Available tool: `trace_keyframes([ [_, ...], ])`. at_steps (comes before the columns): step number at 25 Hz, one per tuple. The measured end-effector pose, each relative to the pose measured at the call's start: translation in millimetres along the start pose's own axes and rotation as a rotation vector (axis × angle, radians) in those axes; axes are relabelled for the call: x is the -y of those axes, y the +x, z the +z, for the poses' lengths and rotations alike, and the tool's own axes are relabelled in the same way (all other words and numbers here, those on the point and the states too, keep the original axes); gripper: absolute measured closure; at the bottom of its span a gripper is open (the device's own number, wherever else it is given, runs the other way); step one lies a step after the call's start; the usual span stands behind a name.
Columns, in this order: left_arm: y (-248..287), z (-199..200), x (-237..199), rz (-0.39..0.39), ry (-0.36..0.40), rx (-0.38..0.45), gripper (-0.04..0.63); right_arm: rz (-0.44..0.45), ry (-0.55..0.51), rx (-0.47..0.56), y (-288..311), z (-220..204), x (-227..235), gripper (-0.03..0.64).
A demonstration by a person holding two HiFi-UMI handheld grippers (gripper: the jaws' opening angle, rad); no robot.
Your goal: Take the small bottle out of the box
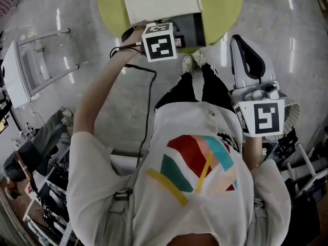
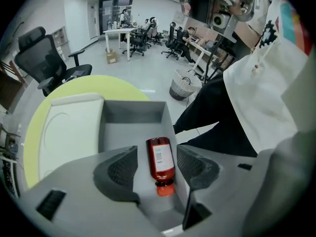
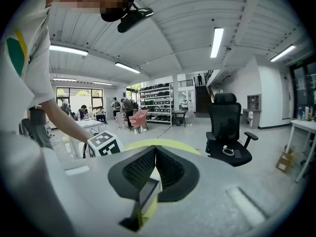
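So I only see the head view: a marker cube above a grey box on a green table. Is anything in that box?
Observer: Yes. The left gripper view shows a small red bottle lying on its side in the box, cap toward the camera.
Visitor: Is it gripped?
Observer: Not yet. The left gripper is open, with a jaw on each side of the bottle.
Visitor: And the other gripper?
Observer: The right gripper is shut on nothing; its view looks out at the room and a black chair.

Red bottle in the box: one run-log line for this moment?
left gripper: open, straddling red bottle | red bottle: lying in grey box, ungripped | right gripper: shut, empty
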State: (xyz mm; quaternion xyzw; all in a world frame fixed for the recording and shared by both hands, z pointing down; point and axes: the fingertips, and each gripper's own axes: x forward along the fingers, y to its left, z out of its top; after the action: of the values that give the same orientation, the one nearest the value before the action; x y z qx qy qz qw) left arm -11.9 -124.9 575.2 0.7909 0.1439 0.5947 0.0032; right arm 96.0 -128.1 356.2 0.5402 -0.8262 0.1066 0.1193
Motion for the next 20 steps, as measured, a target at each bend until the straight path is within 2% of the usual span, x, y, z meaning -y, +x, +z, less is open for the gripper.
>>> trace_keyframes([
  [4, 9.6, -11.0, -3.8, 0.005, 0.024, -0.050, 0.359, -0.002, 0.015, -0.014, 3.4, -7.5, -4.5, 0.614],
  [9, 16.5, -12.7, -6.6, -0.011, 0.026, -0.065, 0.359, -0.003, 0.027, -0.035, 2.1, -17.8, -6.4, 0.614],
  [15, 17.2, -8.2, -6.3, -0.073, -0.006, -0.096, 0.359, 0.002, 0.041, -0.050, 1.7, -22.4, -6.5, 0.614],
  [20, 19.4, -6.8, -7.1, -0.081, -0.025, -0.095, 0.359, -0.017, 0.039, -0.044, 2.3, -17.7, -4.3, 0.614],
])
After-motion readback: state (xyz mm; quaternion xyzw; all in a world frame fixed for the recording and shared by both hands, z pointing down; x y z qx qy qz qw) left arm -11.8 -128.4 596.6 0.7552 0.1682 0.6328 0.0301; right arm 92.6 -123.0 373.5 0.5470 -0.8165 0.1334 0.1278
